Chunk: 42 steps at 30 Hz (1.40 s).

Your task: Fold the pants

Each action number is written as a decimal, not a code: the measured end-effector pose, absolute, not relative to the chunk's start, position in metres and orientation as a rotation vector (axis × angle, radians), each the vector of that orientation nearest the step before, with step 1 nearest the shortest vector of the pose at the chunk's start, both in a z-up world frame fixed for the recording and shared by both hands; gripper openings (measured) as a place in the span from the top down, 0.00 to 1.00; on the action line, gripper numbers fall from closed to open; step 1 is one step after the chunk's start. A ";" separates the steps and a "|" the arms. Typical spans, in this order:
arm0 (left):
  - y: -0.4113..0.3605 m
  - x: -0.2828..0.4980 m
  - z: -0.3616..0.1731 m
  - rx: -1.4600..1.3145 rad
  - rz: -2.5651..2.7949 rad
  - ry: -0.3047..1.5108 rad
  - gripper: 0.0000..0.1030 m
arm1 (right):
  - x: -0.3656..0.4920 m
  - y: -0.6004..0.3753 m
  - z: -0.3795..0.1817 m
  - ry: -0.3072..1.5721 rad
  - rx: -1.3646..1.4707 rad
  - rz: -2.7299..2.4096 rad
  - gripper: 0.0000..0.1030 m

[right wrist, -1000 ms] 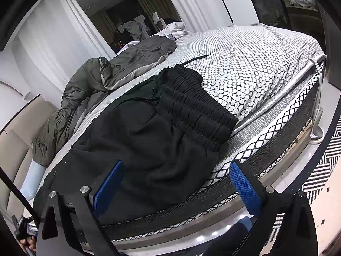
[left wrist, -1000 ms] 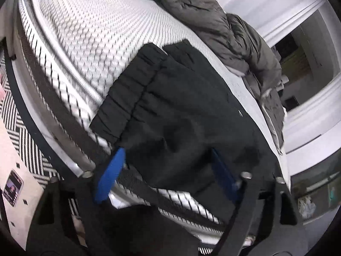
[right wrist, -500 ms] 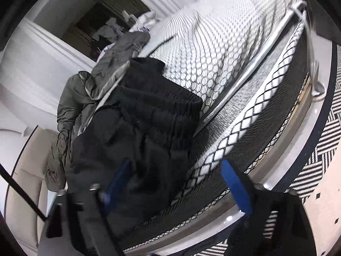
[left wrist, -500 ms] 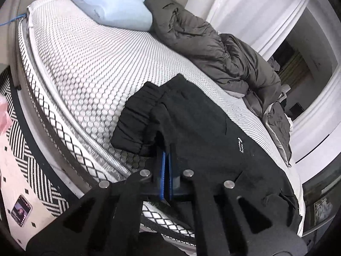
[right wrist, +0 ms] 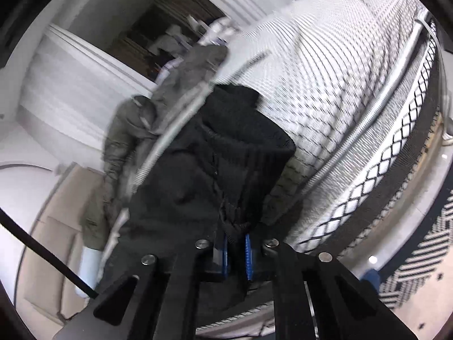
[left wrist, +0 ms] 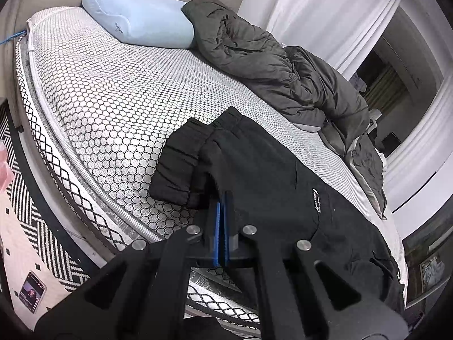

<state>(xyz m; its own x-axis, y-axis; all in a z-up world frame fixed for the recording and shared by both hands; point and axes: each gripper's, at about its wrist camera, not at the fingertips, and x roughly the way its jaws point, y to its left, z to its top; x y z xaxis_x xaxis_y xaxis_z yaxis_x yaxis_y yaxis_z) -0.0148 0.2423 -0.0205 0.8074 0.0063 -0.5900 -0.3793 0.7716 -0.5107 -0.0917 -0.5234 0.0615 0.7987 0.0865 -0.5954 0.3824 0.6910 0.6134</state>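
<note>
Black pants (left wrist: 269, 170) lie along the near edge of a mattress (left wrist: 113, 99) covered in white honeycomb mesh. In the left wrist view my left gripper (left wrist: 223, 201) is shut on the pants' near edge, just behind the gathered waistband (left wrist: 175, 167), blue pads pressed together on the cloth. In the blurred right wrist view the pants (right wrist: 184, 175) rise in a bunch. My right gripper (right wrist: 237, 240) is closing on a ridge of waistband cloth, which sits pinched between its blue pads.
A pale blue pillow (left wrist: 141, 22) and a rumpled grey duvet (left wrist: 283, 70) take up the far side of the bed. Below the bed's edge are a black-and-white patterned rug (left wrist: 25, 204) and a phone (left wrist: 31, 294) on the floor.
Both grippers went from wide open to shut on the pants. The left rose and lifted the cloth's edge. The right rolled and shifted sideways, and the waistband bunched up.
</note>
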 end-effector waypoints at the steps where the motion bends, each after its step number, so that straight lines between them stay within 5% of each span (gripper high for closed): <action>1: 0.242 -0.013 -0.019 -0.657 0.223 0.605 1.00 | -0.097 -0.522 0.066 0.615 0.810 -0.172 0.93; 14: 0.249 0.029 0.059 -0.574 0.184 0.496 1.00 | -0.054 -0.513 0.185 0.368 0.723 -0.062 0.94; 25: 0.254 0.213 0.084 -0.480 0.288 0.623 1.00 | 0.135 -0.516 0.212 0.463 0.573 -0.173 0.94; 27: 0.252 0.245 0.070 -0.451 0.303 0.685 0.95 | 0.185 -0.518 0.193 0.549 0.536 -0.214 0.87; 29: 0.253 0.269 0.056 -0.443 0.301 0.741 0.56 | 0.225 -0.523 0.171 0.648 0.506 -0.253 0.69; 32: 0.257 0.268 0.053 -0.421 0.348 0.711 0.21 | 0.239 -0.526 0.146 0.711 0.487 -0.310 0.63; 35: 0.259 0.253 0.052 -0.414 0.353 0.704 0.17 | 0.221 -0.511 0.142 0.653 0.413 -0.298 0.25; 39: 0.256 0.222 0.035 -0.474 0.308 0.721 0.18 | 0.197 -0.492 0.144 0.665 0.343 -0.253 0.18; 42: 0.251 0.214 0.005 -0.543 0.219 0.802 0.38 | 0.173 -0.479 0.147 0.634 0.368 -0.204 0.14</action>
<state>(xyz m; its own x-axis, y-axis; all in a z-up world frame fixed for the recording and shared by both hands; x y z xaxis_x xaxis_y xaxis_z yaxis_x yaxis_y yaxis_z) 0.2139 0.2510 0.0047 0.6821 -0.0160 -0.7311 -0.3850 0.8421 -0.3776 0.1730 -0.4786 0.1466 0.7888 -0.0742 -0.6101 0.2962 0.9157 0.2716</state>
